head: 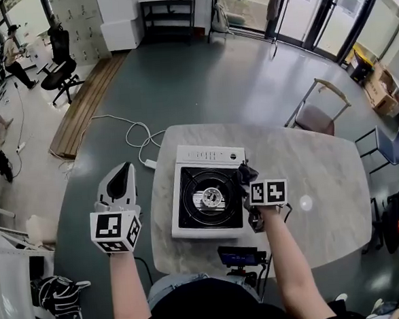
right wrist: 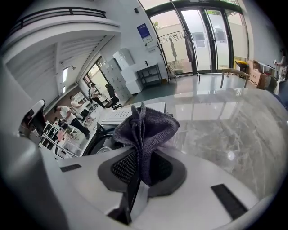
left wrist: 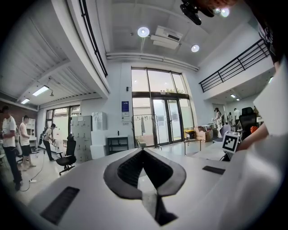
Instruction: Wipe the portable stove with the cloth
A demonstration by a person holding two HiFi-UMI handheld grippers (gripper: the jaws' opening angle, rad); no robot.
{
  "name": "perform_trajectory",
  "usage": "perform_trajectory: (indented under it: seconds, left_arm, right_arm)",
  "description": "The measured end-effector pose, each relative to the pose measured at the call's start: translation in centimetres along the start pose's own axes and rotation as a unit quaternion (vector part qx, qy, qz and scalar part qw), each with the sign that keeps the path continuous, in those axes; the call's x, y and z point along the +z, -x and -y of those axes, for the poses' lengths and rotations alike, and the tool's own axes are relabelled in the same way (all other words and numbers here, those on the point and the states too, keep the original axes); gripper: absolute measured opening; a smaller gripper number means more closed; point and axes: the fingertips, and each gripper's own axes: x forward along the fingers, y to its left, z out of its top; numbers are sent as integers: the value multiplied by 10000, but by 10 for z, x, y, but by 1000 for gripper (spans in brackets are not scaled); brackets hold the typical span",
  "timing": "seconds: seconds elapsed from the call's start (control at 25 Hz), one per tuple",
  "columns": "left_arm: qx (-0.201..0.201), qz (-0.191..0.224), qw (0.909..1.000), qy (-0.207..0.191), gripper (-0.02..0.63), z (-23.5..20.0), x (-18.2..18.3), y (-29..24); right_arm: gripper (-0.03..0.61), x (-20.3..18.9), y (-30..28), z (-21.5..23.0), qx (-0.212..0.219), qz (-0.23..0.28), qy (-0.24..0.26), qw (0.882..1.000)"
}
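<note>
Left gripper [head: 122,180] was off the table's [head: 324,181] left edge, well apart from the work. Its own view showed the jaws together on nothing, facing the room.

Portable stove [head: 209,199] sat centre-left on the table, controls on the far side.

Right gripper [head: 247,179] was clamped on the grey cloth [head: 244,171] at the stove's right rim. The stove top lay directly to its left, so this hand was nearer.

Right gripper view showed the bunched cloth [right wrist: 144,128] pinched between the jaws. Contact with the stove [right wrist: 118,115] could not be read. The head view gave only position

The cloth [right wrist: 146,128] is coarse grey woven fabric. The worktop [head: 324,181] looks like glossy polished marble. The portable stove [head: 186,156] has a smooth white casing.
</note>
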Motion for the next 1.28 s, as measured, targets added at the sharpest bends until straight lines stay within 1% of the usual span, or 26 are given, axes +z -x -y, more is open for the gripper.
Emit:
perform_trajectory:
  seconds: [0.08,0.2,0.28,0.4,0.56,0.64,0.88,1.12,1.2,1.28]
  left_arm:
    - [-8,18,10000,2,11,0,2,1]
    - [-59,39,10000,-12,11,4,3,0]
    - [-107,55,9999,-22,11,8,4,-1]
    - [-156,84,9998,-41,11,12,6,-2]
    - [-188,118,9997,-50,11,12,10,-1]
    - [-197,122,9997,-59,11,14,11,1]
    - [-195,73,9997,-82,11,18,9,9]
    - [-202,-52,9998,-23,11,28,-3,19]
    - [-253,-136,9996,-20,11,37,-9,24]
    - [-293,-222,9993,-29,11,44,-16,29]
  right_arm:
    - [64,-3,2,-3,19,-41,72,10000]
    - [64,-9,4,-8,164,-87,70,9998]
    - [64,-13,5,-12,268,-160,197,9993]
    - [64,-23,7,-22,346,-341,679,9965]
    - [64,-34,9,-34,303,-583,1421,9877]
    - [64,-38,11,-35,332,-597,1591,9849]
    - [64,-50,20,-36,556,-493,1614,9841]
    - [64,-67,32,-42,815,-488,1523,9838]
    - [64,-73,35,-43,954,-478,1454,9836]
    - [64,-79,37,-44,1145,-436,1268,9843]
